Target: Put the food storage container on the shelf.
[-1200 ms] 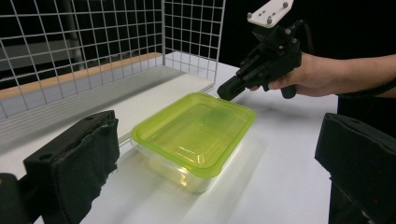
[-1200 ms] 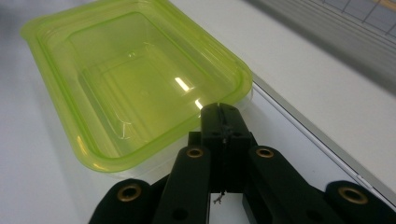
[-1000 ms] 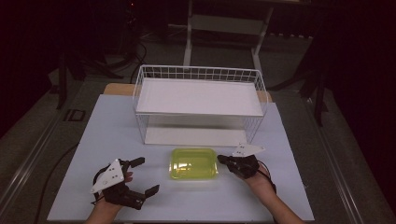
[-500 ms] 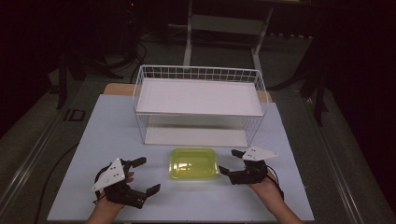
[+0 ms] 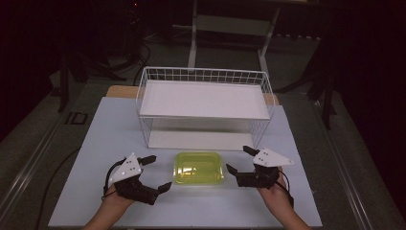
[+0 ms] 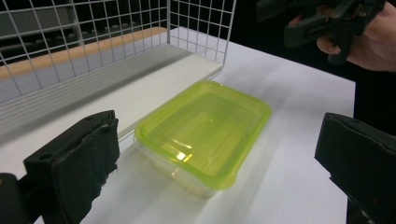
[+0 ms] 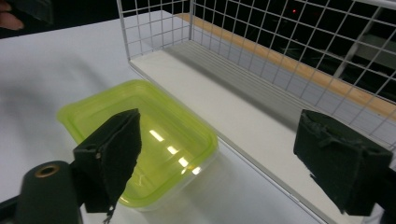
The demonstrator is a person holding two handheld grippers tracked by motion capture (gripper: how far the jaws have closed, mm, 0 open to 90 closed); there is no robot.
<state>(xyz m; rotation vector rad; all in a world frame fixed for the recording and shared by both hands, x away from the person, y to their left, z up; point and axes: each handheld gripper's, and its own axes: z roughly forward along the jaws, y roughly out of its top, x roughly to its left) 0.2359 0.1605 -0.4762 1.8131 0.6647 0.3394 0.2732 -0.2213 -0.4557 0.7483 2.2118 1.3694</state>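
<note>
Right gripper (image 5: 240, 161): jaws just opened wide, nothing between them, just beside the yellow-green lidded container (image 5: 198, 167). Left gripper (image 5: 155, 171): jaws apart, empty, opposite side. Container lies on the white table (image 5: 95, 143) before the wire rack (image 5: 206, 103). Advice: approach level, squarely at both short ends.

A shallow rectangular container of clear plastic w/ a translucent yellow-green lid (image 5: 198, 167) sits flat and upright on the white table (image 5: 110, 124), lid on, rounded corners, long side parallel to the table's near edge. It lies approx. centred left-to-right, nearer the near edge than the far one.
</note>
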